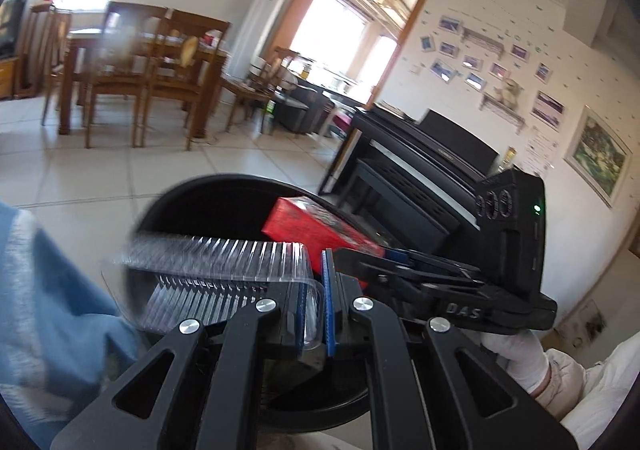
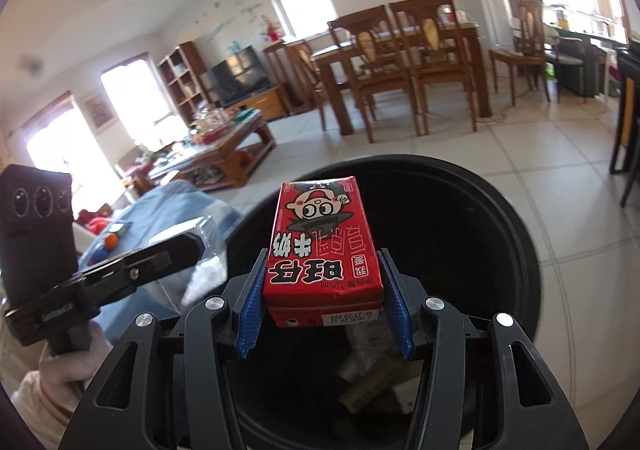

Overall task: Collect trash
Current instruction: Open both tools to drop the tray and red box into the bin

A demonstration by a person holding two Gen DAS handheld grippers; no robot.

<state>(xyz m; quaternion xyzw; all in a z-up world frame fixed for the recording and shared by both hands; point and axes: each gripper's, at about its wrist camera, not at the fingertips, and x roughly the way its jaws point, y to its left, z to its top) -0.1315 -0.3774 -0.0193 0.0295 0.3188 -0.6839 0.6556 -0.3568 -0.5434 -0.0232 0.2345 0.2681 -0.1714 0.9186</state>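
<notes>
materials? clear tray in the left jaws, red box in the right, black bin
Clear tray: thin transparent ribbed plastic, glossy. Red box: printed carton, likely coated paperboard, with folded seams. Black bin: probably smooth moulded plastic, slight sheen on the rim.

We look along each gripper's fingers, tilted downward, close above the black bin [image 1: 192, 205] [image 2: 500, 201]; both views share it and the dining table [image 1: 132, 45] [image 2: 404, 37] beyond the fingertips.

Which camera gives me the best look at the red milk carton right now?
The right wrist view: the red milk carton sits centred in the right claw, printed face readable. The left wrist view shows only a blurred corner of it.
</notes>
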